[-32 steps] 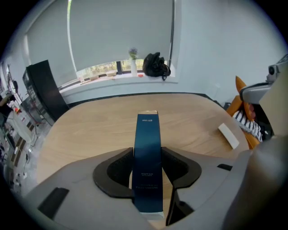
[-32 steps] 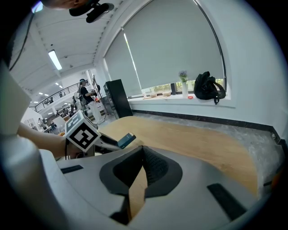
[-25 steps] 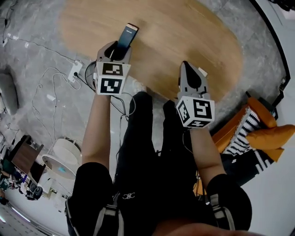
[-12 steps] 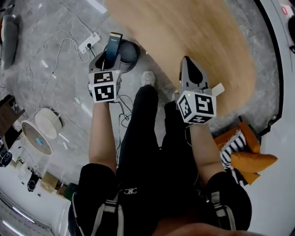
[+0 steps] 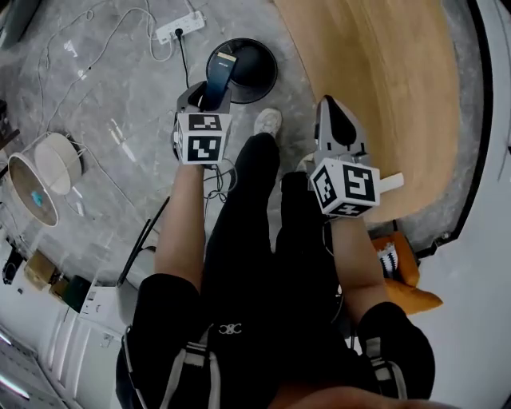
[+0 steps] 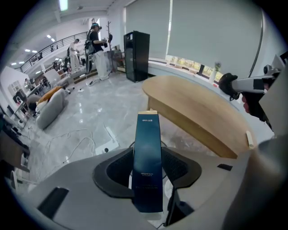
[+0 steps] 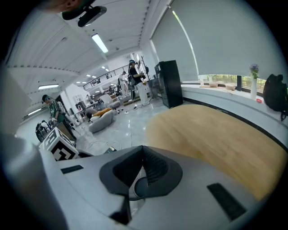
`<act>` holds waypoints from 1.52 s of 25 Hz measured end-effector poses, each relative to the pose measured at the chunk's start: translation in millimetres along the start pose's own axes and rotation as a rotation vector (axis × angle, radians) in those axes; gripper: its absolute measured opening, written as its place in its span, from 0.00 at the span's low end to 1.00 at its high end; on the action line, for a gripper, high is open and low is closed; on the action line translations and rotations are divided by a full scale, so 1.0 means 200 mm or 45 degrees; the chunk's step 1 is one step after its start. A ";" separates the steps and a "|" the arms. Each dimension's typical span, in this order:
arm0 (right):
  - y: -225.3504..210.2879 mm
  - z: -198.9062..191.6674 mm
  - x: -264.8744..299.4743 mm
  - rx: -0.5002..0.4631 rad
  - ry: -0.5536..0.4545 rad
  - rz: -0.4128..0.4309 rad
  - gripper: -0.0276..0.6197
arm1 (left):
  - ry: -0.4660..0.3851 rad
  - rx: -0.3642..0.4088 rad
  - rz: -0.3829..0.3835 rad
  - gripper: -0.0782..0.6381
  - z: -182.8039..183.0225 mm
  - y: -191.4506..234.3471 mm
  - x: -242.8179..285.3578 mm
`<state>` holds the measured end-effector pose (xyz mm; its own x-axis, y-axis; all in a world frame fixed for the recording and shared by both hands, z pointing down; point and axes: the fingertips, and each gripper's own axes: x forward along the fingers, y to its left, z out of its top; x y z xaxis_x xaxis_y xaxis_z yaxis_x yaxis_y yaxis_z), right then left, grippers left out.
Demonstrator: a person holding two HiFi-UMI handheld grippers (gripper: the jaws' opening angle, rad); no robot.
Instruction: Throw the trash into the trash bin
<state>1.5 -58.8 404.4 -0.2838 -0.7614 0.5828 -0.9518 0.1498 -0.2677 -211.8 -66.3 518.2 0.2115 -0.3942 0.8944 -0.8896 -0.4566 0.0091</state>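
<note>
Glossy grey marbled floor; smooth oval wooden table (image 5: 383, 96) at right. Left gripper (image 5: 209, 96) pinches a slim, dark-blue rectangular carton (image 6: 147, 161) upright, near the round black trash bin (image 5: 257, 68). Right gripper (image 7: 143, 150) jaws are pressed together, empty.

Box (image 6: 148, 170) in the left gripper (image 5: 205, 97) is dark blue with a tan top. Bin (image 5: 261, 75) just beyond it is black, floor (image 5: 239, 20) grey marble, surface (image 5: 383, 80) by the right gripper (image 5: 334, 120) light wood.
</note>
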 end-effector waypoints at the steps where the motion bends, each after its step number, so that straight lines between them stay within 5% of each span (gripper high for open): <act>1: 0.03 -0.01 0.03 -0.014 0.016 0.013 0.06 | 0.012 -0.027 -0.007 0.40 -0.04 0.02 0.04; 4: 0.11 -0.05 0.14 -0.052 0.056 0.050 0.06 | 0.059 -0.053 -0.016 0.40 -0.14 0.06 0.20; 12: 0.21 -0.05 0.33 -0.152 0.118 0.121 0.06 | 0.249 0.163 -0.075 0.40 -0.33 0.05 0.68; 16: 0.19 -0.06 0.40 -0.163 0.135 0.117 0.06 | 0.305 0.156 -0.152 0.40 -0.37 0.01 0.90; 26: 0.16 -0.19 0.46 -0.201 0.206 0.121 0.06 | 0.387 0.178 -0.161 0.40 -0.48 0.05 1.23; 36: 0.04 -0.22 0.47 -0.176 0.206 0.043 0.06 | 0.198 0.127 -0.101 0.49 -0.28 0.09 1.15; 38: 0.02 -0.19 0.47 -0.169 0.183 0.029 0.06 | 0.103 0.118 -0.047 0.27 -0.20 0.10 1.02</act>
<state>-33.0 -104.5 487.5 -0.3102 -0.6606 0.6837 -0.9492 0.2551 -0.1843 -203.3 -124.0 719.2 0.2068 -0.3122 0.9272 -0.8399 -0.5427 0.0046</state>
